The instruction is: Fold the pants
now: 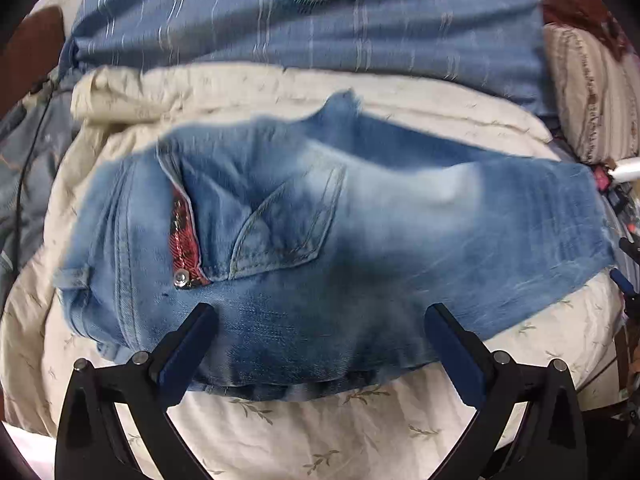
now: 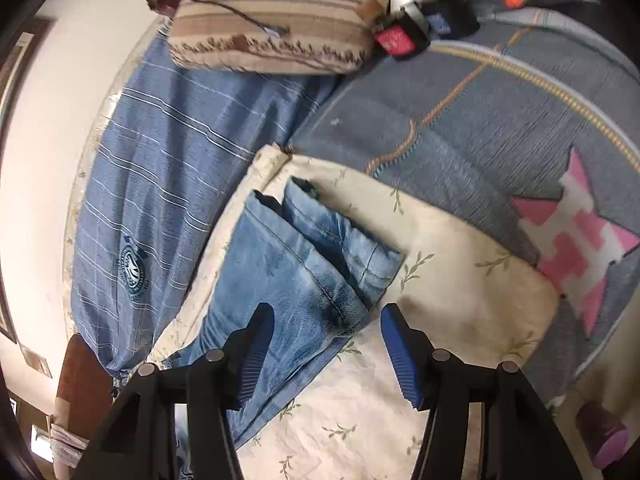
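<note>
The jeans are lying on a cream sheet with a leaf print, spread over a bed. In the left wrist view the waist end is sitting toward nine o'clock, showing a back pocket, a rivet and a strip of red plaid lining; the cloth is running off toward three o'clock, where it is blurring and fading out. The left claw is standing wide open, holding nothing, its blue pads over the near edge of the denim; whether they are touching it is hard to tell.

In the right wrist view the two leg ends are lying side by side, hems pointing toward eleven o'clock, the rest being cut off behind the left finger. The right claw is also gaping, gripping nothing, straddling the seam of the nearer leg. A blue striped cloth is lying at nine o'clock, a striped pillow at twelve. Small items at one o'clock are too blurred to name.
</note>
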The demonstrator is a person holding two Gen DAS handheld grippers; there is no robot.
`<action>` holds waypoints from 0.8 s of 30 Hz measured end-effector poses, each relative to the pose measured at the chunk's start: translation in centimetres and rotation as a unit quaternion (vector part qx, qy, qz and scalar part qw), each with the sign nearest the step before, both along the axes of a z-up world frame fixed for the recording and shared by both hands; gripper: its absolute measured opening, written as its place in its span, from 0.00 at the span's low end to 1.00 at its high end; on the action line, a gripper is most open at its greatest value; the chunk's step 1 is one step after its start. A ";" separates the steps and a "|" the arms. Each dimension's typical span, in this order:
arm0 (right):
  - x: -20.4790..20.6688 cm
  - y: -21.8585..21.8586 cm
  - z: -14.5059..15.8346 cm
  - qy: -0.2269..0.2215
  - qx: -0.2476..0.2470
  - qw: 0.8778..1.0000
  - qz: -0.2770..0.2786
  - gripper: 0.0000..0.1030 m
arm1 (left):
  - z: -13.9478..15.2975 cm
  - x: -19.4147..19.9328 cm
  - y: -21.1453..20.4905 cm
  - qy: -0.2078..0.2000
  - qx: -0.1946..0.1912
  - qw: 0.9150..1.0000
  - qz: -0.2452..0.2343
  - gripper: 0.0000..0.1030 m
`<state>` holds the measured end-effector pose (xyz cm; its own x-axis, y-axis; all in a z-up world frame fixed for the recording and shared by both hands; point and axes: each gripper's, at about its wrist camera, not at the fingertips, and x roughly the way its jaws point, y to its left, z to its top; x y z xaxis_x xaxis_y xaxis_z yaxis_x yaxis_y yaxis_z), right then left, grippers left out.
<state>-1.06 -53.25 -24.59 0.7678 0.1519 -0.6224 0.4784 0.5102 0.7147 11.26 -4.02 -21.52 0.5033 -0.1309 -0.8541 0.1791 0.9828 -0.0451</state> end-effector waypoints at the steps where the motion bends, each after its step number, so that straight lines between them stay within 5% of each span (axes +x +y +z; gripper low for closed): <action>1: 0.3 0.0 -0.1 0.004 -0.002 1.000 0.002 0.57 | -0.2 0.1 0.0 -0.002 0.005 1.000 0.001 1.00; 9: 2.4 0.3 -0.9 0.006 -0.020 1.000 0.007 0.58 | -1.4 1.5 -1.3 0.002 0.059 0.998 -0.015 1.00; 12: 2.8 0.6 -0.5 -0.004 -0.034 0.999 0.016 0.41 | -1.7 1.1 -1.6 -0.010 0.078 0.997 -0.017 1.00; 13: 3.0 0.8 -0.4 -0.005 -0.043 0.999 0.020 0.29 | -1.7 1.0 -1.6 -0.015 0.078 0.997 -0.017 1.00; 14: 3.2 1.1 -0.1 -0.004 -0.053 0.998 0.025 0.27 | -1.7 0.8 -1.6 -0.018 0.077 0.997 -0.018 1.00; 19: 3.4 2.8 1.8 -0.014 -0.127 0.991 0.030 0.23 | -1.2 1.1 -1.4 0.012 0.071 0.997 -0.022 1.00; 24: 3.9 5.1 3.6 -0.019 -0.196 0.980 0.040 0.23 | -0.1 1.6 0.1 0.058 0.018 0.998 0.003 1.00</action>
